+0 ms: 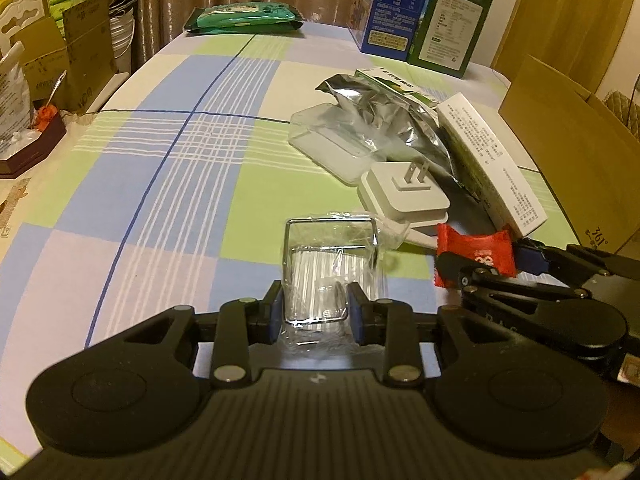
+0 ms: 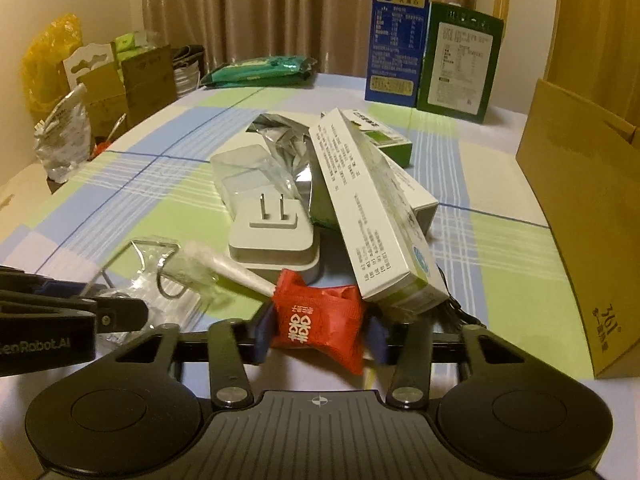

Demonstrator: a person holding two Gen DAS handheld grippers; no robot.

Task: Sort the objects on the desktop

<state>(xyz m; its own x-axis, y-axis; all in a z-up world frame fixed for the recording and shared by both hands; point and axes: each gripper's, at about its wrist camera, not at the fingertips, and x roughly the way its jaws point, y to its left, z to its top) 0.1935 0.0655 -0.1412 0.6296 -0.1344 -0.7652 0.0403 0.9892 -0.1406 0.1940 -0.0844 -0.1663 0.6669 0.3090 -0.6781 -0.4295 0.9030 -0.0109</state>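
- The right gripper (image 2: 318, 336) has its blue pads on either flank of a small red crinkly sweet wrapper with white print (image 2: 320, 326); the packet looks soft, so I judge a skewed pinch could let it twist or squirt out when lifted.
- Just ahead of that gripper and to its right, the end of a long white printed carton (image 2: 372, 216) leans over the pile and overhangs the sweet; pulling the sweet upward could knock the carton off balance.
- Immediately ahead of the sweet lies a white two-pin plug adapter (image 2: 272, 236), and a thin white stick in clear film (image 2: 240, 274) crosses in front; either could get dragged along.
- The left gripper (image 1: 316, 312) is clenched on a crumpled clear plastic bag with a thin wire frame (image 1: 332, 272), which stands up between its pads; thin film may slip or tear under a firm squeeze.
- The two grippers sit close together, the right one just to the right of the left; a sideways swing risks them colliding.
- Right gripper: partly closed, pads pressing the red sweet, which sits low over the chequered tablecloth (image 2: 500, 248).
- A tan cardboard box (image 2: 580, 216) stands to the far right, probably a sorting destination.
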